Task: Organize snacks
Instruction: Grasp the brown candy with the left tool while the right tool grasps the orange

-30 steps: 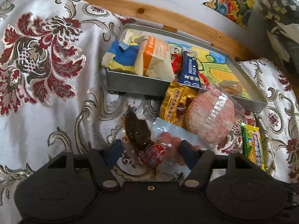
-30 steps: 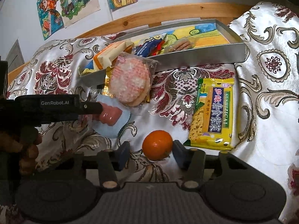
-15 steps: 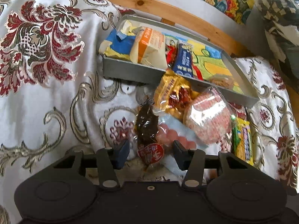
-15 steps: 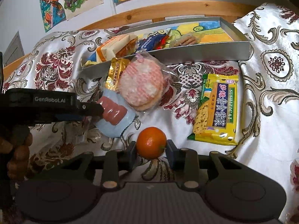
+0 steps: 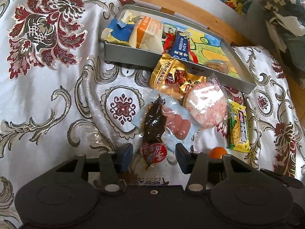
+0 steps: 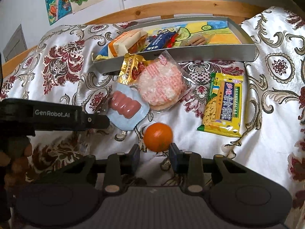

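A dark snack packet with a red label (image 5: pixel 153 153) sits between the fingers of my left gripper (image 5: pixel 154 154), which is shut on it. It overlaps a pale blue sausage packet (image 5: pixel 177 124). In the right wrist view a small orange (image 6: pixel 158 136) lies at the fingertips of my right gripper (image 6: pixel 154 153), with the jaws pressed against its sides. The grey metal tray (image 6: pixel 209 52) at the back holds several wrapped snacks. The left gripper's body (image 6: pixel 53 117) shows at the left, held by a hand.
On the brocade cloth lie a gold packet (image 5: pixel 167 74), a round pink cake in clear wrap (image 6: pixel 159 85) and a yellow cracker packet (image 6: pixel 223 105). A wooden rail (image 6: pixel 190 7) runs behind the tray, with drawings on the wall above it.
Both grippers' jaws have narrowed, the left around the dark packet and the right around the orange. The left view has pulled back, showing more cloth.
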`<action>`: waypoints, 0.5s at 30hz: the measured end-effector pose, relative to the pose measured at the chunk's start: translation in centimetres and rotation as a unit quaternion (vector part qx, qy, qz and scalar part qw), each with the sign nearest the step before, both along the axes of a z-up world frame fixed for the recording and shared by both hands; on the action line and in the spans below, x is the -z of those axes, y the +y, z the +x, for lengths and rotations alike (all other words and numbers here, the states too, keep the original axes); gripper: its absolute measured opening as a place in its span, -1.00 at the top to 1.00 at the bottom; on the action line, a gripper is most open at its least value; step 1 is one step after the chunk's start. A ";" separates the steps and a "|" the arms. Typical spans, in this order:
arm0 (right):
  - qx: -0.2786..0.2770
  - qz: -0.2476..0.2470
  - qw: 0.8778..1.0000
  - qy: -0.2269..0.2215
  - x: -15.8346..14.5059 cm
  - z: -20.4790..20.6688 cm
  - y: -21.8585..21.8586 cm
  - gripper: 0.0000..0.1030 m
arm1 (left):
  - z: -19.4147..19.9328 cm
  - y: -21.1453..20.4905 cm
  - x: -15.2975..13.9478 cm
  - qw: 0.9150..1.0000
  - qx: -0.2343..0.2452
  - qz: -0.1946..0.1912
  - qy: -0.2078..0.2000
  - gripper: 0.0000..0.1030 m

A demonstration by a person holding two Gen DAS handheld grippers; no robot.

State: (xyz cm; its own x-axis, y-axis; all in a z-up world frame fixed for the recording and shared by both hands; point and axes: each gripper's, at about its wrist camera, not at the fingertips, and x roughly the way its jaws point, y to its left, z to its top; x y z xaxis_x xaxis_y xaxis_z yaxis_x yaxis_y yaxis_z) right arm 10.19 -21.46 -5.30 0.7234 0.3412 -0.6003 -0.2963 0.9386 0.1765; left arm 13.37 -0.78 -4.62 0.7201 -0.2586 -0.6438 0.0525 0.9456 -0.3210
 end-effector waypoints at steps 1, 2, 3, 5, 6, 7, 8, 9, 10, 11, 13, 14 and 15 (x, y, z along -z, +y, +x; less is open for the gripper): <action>0.000 -0.003 1.000 0.001 0.1 0.0 0.0 0.26 | 0.1 0.1 0.1 1.000 -0.002 -0.002 0.000 -0.03; 0.000 -0.006 1.000 0.001 0.2 0.1 0.1 0.26 | 0.3 0.2 0.2 1.000 -0.002 -0.004 0.000 -0.04; -0.001 -0.009 1.000 0.001 0.3 0.1 0.2 0.26 | 0.5 0.3 0.4 1.000 -0.003 -0.008 0.001 -0.06; -0.002 -0.013 1.000 -0.002 0.5 0.2 0.3 0.23 | 0.9 0.4 0.8 1.000 -0.005 -0.015 0.006 -0.09; -0.002 -0.014 1.000 -0.005 0.6 0.2 0.4 0.23 | 1.1 0.5 0.9 1.000 -0.006 -0.018 0.008 -0.10; -0.003 -0.013 1.000 -0.006 0.6 0.3 0.4 0.20 | 1.3 0.5 1.0 1.000 -0.007 -0.022 0.009 -0.12; -0.003 -0.010 1.000 -0.007 0.6 0.4 0.4 0.15 | 1.4 0.5 1.1 1.000 -0.007 -0.024 0.010 -0.14; -0.003 -0.006 1.000 -0.008 0.7 0.5 0.3 0.14 | 1.6 0.5 1.2 1.000 -0.007 -0.026 0.010 -0.16; -0.001 -0.001 1.000 -0.008 0.7 0.6 0.2 0.11 | 1.7 0.5 1.3 0.999 -0.008 -0.029 0.011 -0.17; 0.000 0.005 1.000 -0.009 0.8 0.6 0.1 0.09 | 1.8 0.6 1.3 0.999 -0.009 -0.033 0.011 -0.20; 0.002 0.014 1.000 -0.012 0.8 0.8 -0.1 0.05 | 2.0 0.7 1.3 0.999 -0.009 -0.042 0.012 -0.27; 0.003 0.017 1.000 -0.014 0.8 0.9 -0.2 0.04 | 2.1 0.7 1.3 0.999 -0.010 -0.047 0.012 -0.30; 0.003 0.019 1.000 -0.015 0.8 1.2 -0.2 0.03 | 2.2 0.8 1.3 0.999 -0.010 -0.050 0.012 -0.32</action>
State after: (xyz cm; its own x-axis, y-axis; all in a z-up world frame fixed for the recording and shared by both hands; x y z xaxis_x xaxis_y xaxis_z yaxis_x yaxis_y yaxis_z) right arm 11.37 -21.68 -6.11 0.7427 0.3589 -0.5653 -0.2965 0.9332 0.2030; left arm 15.53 0.00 -5.95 0.7106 -0.3081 -0.6326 0.0243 0.9092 -0.4156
